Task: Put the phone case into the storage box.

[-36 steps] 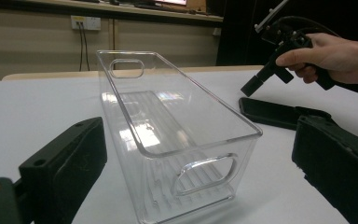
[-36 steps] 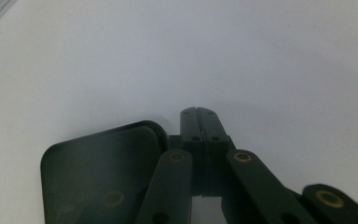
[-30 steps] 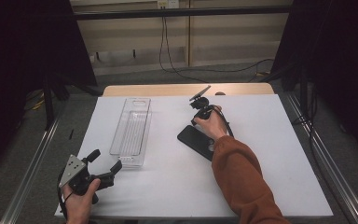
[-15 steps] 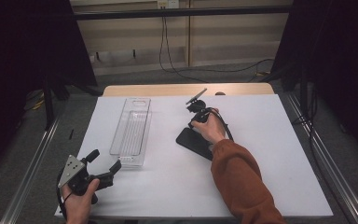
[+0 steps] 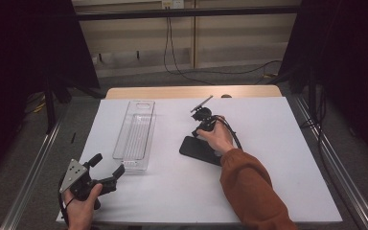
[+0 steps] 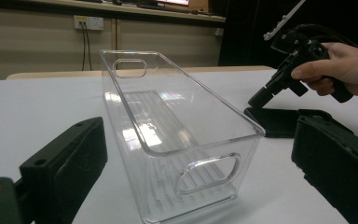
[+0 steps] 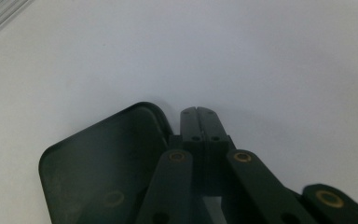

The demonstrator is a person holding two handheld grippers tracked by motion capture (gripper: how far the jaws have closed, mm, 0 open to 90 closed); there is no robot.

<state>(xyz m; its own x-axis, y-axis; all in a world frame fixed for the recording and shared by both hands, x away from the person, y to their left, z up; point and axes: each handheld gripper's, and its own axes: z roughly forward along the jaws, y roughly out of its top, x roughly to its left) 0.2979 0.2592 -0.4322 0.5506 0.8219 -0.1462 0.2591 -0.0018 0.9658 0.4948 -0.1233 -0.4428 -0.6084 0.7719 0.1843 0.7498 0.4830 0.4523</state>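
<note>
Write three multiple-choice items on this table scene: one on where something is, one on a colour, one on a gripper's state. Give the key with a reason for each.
1. Where does the clear bin stand relative to the flat case?
A. On the left gripper's side of it
B. On top of it
C. On the far side of the right hand

2. What colour is the flat case?
A. White
B. Black
C. Orange

3. How do the jaws of the right gripper stand?
A. Wide open
B. Clamped on the bin
C. Shut, with nothing between them

Key:
1 A, the high view shows the bin left of the case, toward the left gripper.
2 B, it lies dark on the white table.
3 C, the right gripper view shows the tips pressed together at the case's edge.
</note>
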